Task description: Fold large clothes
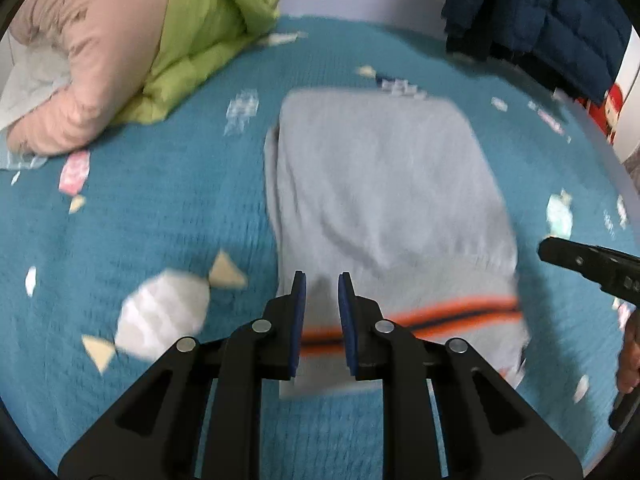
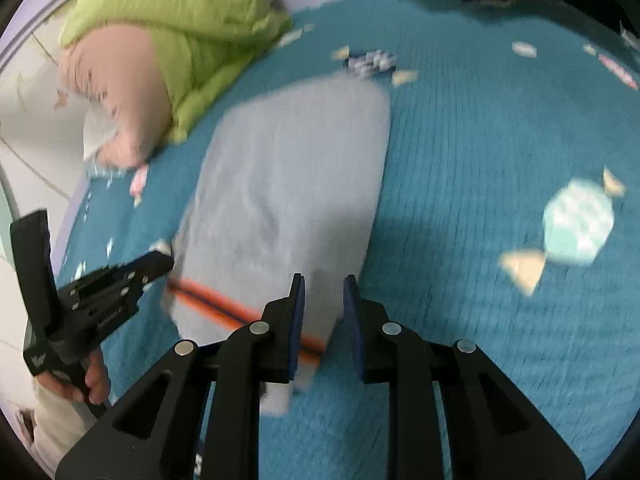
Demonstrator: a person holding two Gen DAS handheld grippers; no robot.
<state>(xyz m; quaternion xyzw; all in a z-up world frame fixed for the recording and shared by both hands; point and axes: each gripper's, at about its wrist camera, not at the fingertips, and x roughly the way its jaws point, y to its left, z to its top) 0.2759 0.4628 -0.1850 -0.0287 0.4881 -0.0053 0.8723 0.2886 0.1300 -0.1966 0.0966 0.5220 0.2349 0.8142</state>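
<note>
- Grey garment (image 1: pixel 384 200), seen from your left wrist view, lies folded into a rough rectangle on the teal bedspread (image 1: pixel 140 220), its orange-and-dark striped band (image 1: pixel 460 312) at the edge nearest you.
- Your left claw (image 1: pixel 322 280) hovers over that near edge with its jaws a little apart and nothing pinched between them; grey cloth shows through the gap. It looks lined up on the left part of the hem so the next fold can be carried away from you.
- Your right claw (image 1: pixel 560 252) pokes in from the right of this view, beside the garment's right edge; from here you cannot tell how its jaws stand.
- A pink and green quilted pile (image 1: pixel 120 60) sits well apart at the far left, and a dark blue jacket (image 1: pixel 540 20) hangs at the far right, both out of the folding area.
- From your right wrist view, the right claw (image 2: pixel 323 280) is likewise parted and empty, poised over the garment's near right corner, where the striped band (image 2: pixel 224 304) runs under it.
- Your left claw (image 2: pixel 156 264) reaches toward the opposite corner, just beside the stripe, so the two claws bracket the hem evenly.
- Both views are blurred, so whether either pad touches the cloth cannot be told.
</note>
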